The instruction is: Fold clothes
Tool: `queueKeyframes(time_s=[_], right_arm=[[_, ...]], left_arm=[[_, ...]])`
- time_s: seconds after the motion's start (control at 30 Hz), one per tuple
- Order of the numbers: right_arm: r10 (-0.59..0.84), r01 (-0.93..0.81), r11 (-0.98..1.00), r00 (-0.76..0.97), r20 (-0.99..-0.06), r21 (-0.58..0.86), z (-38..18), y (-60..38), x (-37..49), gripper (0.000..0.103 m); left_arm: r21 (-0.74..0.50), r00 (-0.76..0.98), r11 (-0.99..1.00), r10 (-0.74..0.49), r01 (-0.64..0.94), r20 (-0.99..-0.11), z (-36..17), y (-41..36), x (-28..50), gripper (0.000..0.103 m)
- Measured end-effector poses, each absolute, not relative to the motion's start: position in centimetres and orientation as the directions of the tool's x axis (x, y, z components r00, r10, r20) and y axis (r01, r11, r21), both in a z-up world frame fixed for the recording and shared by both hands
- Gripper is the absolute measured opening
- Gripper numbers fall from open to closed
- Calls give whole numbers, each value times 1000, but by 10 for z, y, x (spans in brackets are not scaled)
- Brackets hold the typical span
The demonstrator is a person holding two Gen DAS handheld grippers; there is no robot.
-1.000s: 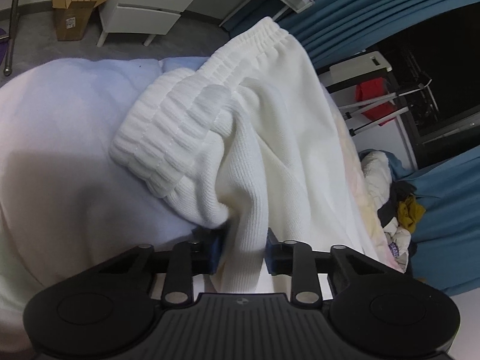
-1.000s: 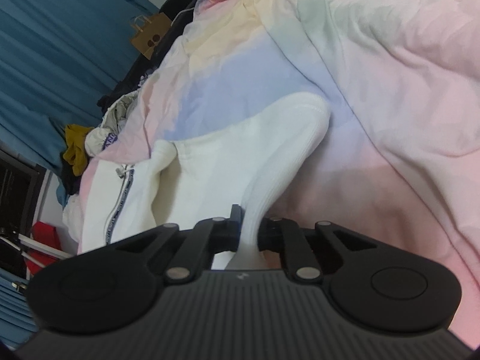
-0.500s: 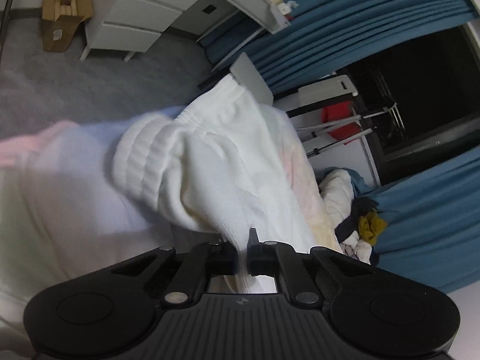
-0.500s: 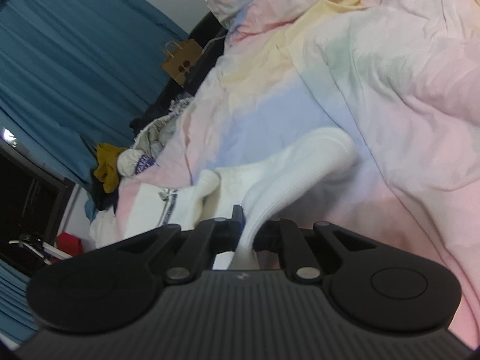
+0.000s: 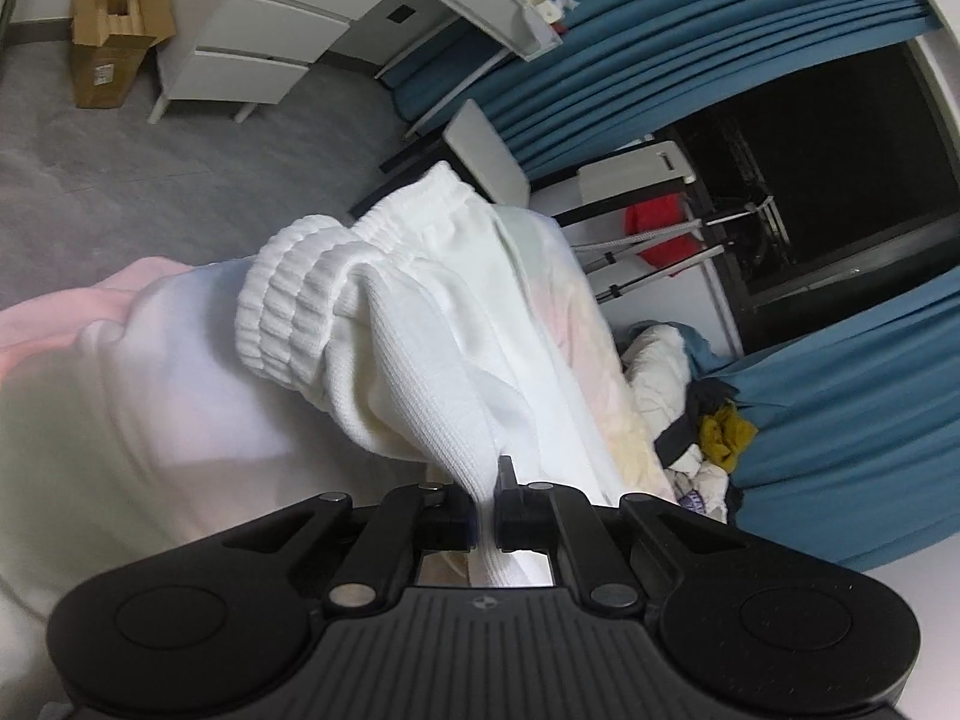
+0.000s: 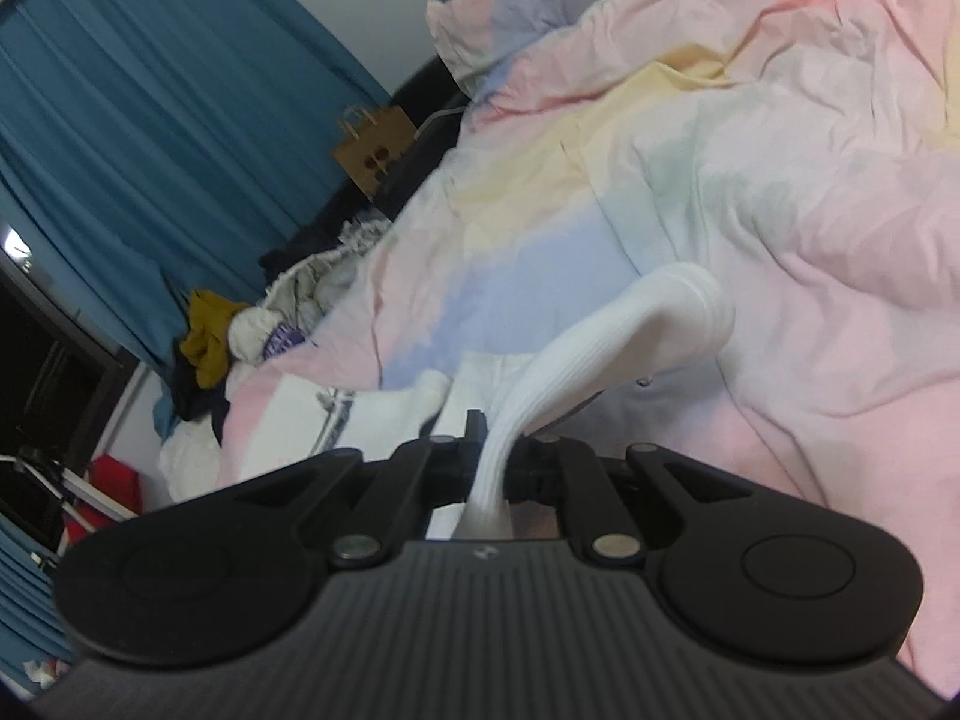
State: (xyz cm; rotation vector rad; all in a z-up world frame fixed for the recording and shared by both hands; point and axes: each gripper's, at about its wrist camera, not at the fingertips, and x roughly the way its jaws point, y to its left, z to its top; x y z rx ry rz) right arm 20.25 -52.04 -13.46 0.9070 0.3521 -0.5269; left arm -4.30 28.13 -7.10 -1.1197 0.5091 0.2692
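We have the left hand-held gripper clamped on a ribbed knit edge of the white garment, the fabric pinched tight between its two black fingers and running down past them toward the camera. From there the garment rises away from us in a bunched mass, with a thick ribbed cuff doubled over on the left and an elasticated hem at the far end. It hangs over the pastel duvet on the bed. Beyond it we see grey floor, a white drawer unit, a cardboard box and blue curtains. Our right hand-held gripper is likewise closed on the same white garment, holding a ribbed strip that arcs up and to the right above the duvet, ending in a rounded cuff. More of the white fabric lies flat on the bed just left of the fingers. A heap of clothes sits at the bed's far edge, below a paper bag.
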Motion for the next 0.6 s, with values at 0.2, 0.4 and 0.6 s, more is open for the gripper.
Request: queueKeyframes(time_s=[0.2, 0.4, 0.6], right_arm=[[-285, 551, 535, 832, -477, 640, -130, -514, 200, 7], [-294, 514, 592, 854, -429, 620, -100, -507, 225, 7], [-288, 459, 715, 880, -377, 527, -48, -468, 330, 7]], left_arm=[[-801, 868, 410, -41, -437, -494, -67, 281, -29, 5], [-817, 893, 429, -49, -386, -447, -38, 296, 23, 5], [-792, 884, 457, -26, -404, -466, -20, 330, 136, 5]])
